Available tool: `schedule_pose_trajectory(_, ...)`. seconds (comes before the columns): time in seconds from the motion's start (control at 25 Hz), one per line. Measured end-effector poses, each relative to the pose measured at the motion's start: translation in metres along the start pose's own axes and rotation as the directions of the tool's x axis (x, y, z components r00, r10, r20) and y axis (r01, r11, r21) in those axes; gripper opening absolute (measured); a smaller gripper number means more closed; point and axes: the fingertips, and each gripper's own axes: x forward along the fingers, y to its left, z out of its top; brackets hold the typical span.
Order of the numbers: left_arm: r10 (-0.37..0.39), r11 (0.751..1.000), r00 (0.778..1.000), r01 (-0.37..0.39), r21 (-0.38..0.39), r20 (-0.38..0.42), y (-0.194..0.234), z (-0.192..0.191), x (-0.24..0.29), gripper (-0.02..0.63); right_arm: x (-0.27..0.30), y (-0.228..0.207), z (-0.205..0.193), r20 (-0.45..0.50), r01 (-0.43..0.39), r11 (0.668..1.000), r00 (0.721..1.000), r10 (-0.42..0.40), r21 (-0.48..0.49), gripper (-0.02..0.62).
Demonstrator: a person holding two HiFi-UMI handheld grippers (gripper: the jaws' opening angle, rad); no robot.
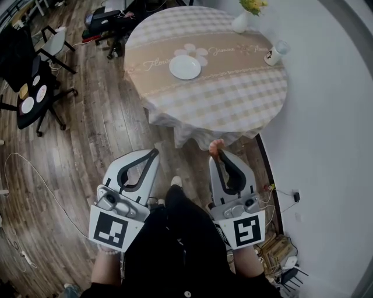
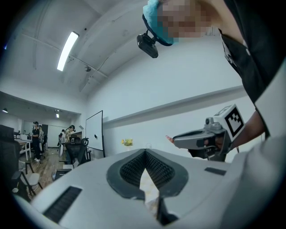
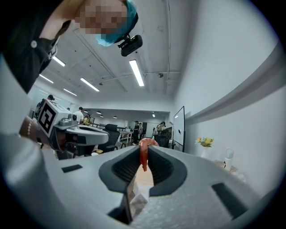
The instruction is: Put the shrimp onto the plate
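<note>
The right gripper (image 1: 220, 155) is clenched on the shrimp (image 3: 143, 155), whose pink body pokes up past the jaw tips, held over the wooden floor (image 1: 99, 134) just short of the round table's (image 1: 233, 99) near edge. The left gripper (image 1: 154, 153), beside it, is closed with its tips meeting on nothing. The white plate (image 1: 185, 67) sits well ahead on the checked tablecloth, with a vase of yellow flowers (image 1: 243, 17) and a cup (image 1: 273, 54) towards the far right rim. Black office chairs (image 1: 35, 87) stand to the left.
</note>
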Motion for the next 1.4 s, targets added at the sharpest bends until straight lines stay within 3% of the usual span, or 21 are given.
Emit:
schedule_pose_trajectory(0.12,0.022,1.000,1.000,-0.022,0.000,-0.005,0.000,0.008,0.023,0.000,0.008,-0.025,0.002,0.007,-0.021,1.000,1.000,0.021,0.005,0.040)
schedule_pose_trajectory(0.6,0.109,0.994,0.994,-0.108,0.005,-0.022,0.025,0.010,0.052,0.000,0.046,-0.054,0.004,0.046,-0.086,0.996,0.995,0.086,0.007,0.040)
schedule_pose_trajectory(1.4,0.137,0.990,0.991,-0.136,0.040,-0.013,0.014,0.018,0.083,0.000,0.054,-0.084,0.000,0.082,-0.127,0.992,0.989,0.127,0.005,0.040)
